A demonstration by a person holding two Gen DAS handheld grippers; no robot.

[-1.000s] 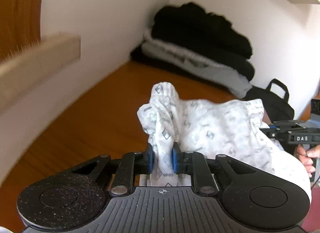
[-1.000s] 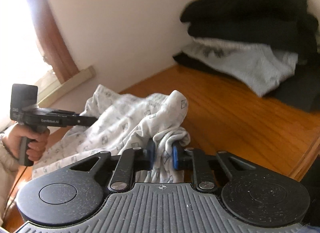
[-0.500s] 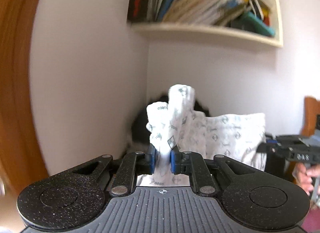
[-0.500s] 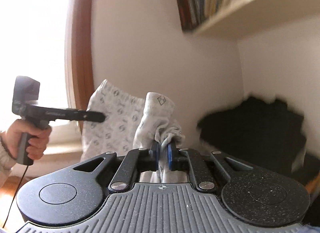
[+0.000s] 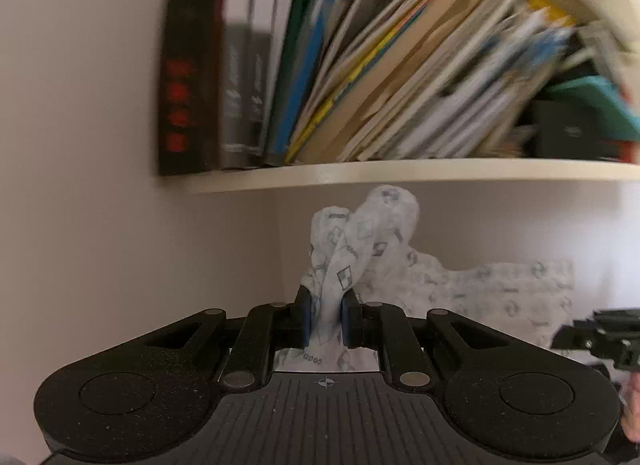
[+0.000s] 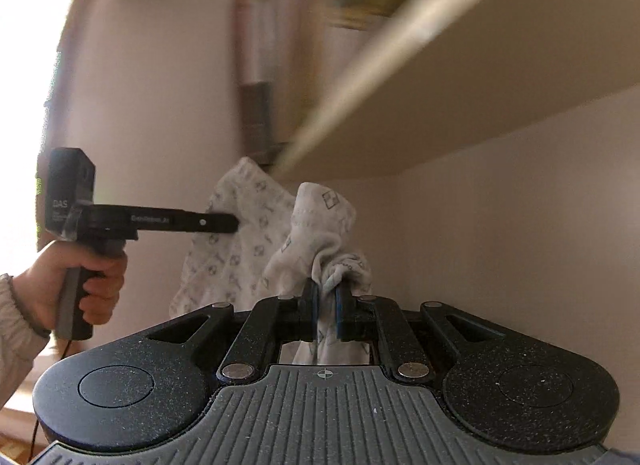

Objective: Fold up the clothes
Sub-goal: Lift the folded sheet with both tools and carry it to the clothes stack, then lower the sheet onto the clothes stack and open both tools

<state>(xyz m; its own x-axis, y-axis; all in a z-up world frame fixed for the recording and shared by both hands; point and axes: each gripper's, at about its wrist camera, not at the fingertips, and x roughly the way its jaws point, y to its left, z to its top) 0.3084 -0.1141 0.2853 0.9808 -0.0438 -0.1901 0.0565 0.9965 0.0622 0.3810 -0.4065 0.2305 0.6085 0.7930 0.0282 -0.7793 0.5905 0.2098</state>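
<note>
Both grippers, left gripper (image 5: 325,319) and right gripper (image 6: 325,315), are clamping the patterned garment (image 5: 472,289) and having lifted it off the table, are holding it stretched below the bookshelf (image 5: 400,173) (2 corners pinched), readying a fold.

Home room: wall shelf (image 5: 400,171) of leaning books (image 5: 360,65).

Leaning books (image 5: 360,77) (blurred) crowd a wall shelf (image 5: 400,174).

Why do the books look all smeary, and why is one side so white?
Left wrist view: the books are streaked by motion blur, while the patterned cloth is sharper. Right wrist view: window light washes out the left edge, and the shelf is smeared.
</note>
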